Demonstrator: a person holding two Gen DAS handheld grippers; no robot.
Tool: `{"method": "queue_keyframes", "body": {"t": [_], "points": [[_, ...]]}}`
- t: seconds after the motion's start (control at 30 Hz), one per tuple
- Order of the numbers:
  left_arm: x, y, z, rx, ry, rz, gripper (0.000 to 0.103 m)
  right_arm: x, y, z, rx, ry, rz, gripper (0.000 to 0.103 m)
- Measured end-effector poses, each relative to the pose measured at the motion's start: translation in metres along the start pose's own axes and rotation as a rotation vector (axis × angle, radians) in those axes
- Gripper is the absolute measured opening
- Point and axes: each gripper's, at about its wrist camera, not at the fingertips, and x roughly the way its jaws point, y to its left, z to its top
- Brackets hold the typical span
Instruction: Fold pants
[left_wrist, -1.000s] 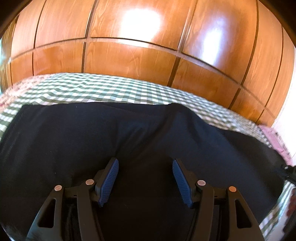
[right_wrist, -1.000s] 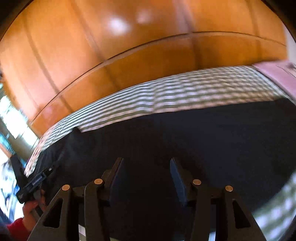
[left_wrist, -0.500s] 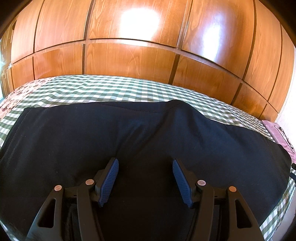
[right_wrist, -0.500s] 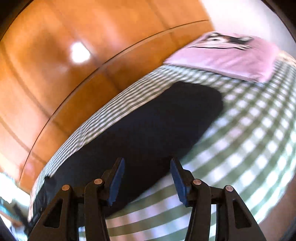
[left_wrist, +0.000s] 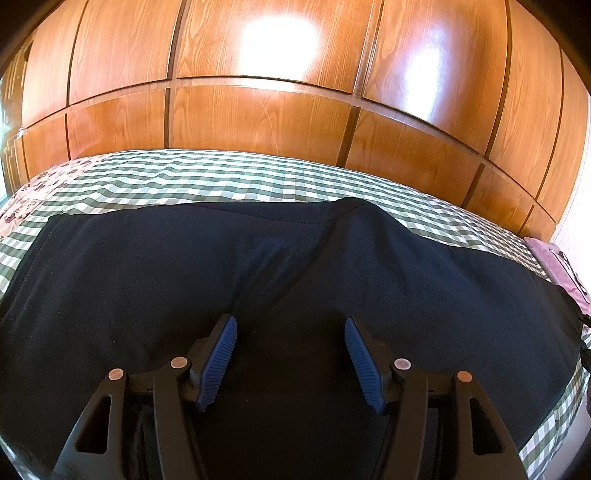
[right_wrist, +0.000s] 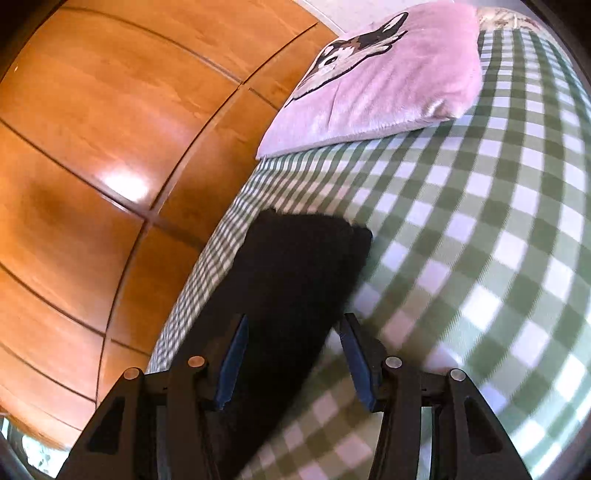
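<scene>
Both tongs gape, empty: left tongs (left_wrist: 290, 354) over the pants (left_wrist: 295, 280), right tongs (right_wrist: 291, 356) nearing the hem (right_wrist: 314, 236); pinch both layers squarely.

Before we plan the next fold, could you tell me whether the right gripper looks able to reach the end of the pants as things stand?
Probably yes: the right gripper is open above the pants, nothing between.

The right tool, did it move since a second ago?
Yes. The right tool swung rightward along the dark navy pants, so the pink furry dog-print pillow now looms large at the top.
</scene>
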Motion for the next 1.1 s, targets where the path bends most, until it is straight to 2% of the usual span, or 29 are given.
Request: {"method": "queue_keyframes", "body": {"t": [0.03,0.1,0.17,0.43,0.57,0.83,1.1], "points": [[0.000,0.000,0.000,0.001,0.000,0.000,0.062,0.004,0.000,0.002,0.002,-0.003,0.002,0.047],[0.000,0.000,0.000,0.001,0.001,0.002,0.062,0.008,-0.002,0.005,0.010,-0.002,0.002,0.036],[0.000,0.000,0.000,0.005,0.001,0.006,0.062,0.014,-0.006,0.007,0.031,-0.001,0.015,0.029],[0.000,-0.001,0.000,0.004,0.002,0.007,0.062,0.002,-0.007,0.003,0.065,-0.006,0.042,0.019],[0.000,-0.001,0.000,0.006,0.001,0.009,0.062,-0.006,0.009,0.003,0.076,-0.028,0.052,0.017],[0.000,0.000,0.000,0.000,-0.001,0.002,0.062,-0.036,0.092,0.000,-0.189,-0.078,0.042,0.016],[-0.001,0.003,0.000,-0.011,-0.004,-0.013,0.062,-0.069,0.176,-0.027,-0.406,-0.139,0.078,0.016]]}}
